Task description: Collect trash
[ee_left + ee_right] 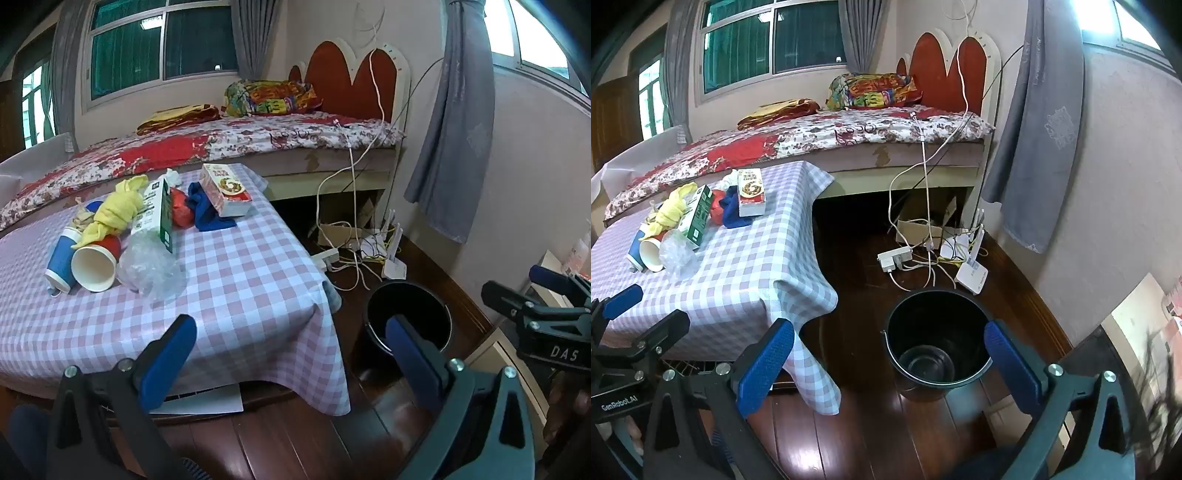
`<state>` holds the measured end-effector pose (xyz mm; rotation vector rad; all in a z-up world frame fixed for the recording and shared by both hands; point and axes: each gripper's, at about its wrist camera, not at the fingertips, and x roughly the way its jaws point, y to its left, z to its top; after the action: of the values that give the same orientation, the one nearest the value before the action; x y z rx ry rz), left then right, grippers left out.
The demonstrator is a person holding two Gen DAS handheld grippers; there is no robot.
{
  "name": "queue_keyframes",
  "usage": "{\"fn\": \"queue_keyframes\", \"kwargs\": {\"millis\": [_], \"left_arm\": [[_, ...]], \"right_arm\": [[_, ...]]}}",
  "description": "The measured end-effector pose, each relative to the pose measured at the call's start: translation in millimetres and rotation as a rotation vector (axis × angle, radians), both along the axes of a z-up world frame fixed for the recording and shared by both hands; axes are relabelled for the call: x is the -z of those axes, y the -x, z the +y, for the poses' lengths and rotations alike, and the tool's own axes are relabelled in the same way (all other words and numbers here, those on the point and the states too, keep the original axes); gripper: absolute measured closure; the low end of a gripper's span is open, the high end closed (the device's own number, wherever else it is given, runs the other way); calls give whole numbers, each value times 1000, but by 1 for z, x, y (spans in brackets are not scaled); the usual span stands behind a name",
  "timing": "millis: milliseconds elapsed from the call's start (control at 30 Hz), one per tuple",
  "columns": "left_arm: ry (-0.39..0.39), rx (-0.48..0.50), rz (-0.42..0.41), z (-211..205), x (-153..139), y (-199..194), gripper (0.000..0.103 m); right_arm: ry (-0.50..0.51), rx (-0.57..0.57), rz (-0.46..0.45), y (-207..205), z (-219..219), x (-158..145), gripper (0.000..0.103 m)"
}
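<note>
While sideways, white cup (94,266) mouth camera-ward

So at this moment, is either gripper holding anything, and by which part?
Nothing is held. The left gripper and the right gripper are both open and empty; the trash, including the white paper cup, lies untouched on the table.

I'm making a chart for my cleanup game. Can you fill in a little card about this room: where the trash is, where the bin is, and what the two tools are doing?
trash spot: checked table, far left part
trash items: blue cup, white cup, clear plastic wrap, green carton, food box
cloths in pile: yellow cloth, blue cloth
bin: black bucket on the wood floor, right of the table
bin contents: nothing seen inside
left tool: open, holding nothing
right tool: open, holding nothing, above the bucket
</note>
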<state>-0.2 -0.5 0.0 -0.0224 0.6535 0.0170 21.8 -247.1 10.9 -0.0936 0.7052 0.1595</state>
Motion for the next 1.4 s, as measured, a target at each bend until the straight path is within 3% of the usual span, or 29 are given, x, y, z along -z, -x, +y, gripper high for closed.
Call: {"fn": "queue_keyframes", "kwargs": {"millis": [100, 200, 1400], "left_arm": [[-3, -6, -7, -2, -1, 2, 0], [50, -1, 9, 10, 3, 2, 0], [28, -16, 27, 8, 5, 0, 0]], "right_arm": [[9, 1, 2, 0, 0, 0, 0], [8, 2, 1, 0, 0, 0, 0], [-1, -1, 6, 1, 4, 1, 0]]}}
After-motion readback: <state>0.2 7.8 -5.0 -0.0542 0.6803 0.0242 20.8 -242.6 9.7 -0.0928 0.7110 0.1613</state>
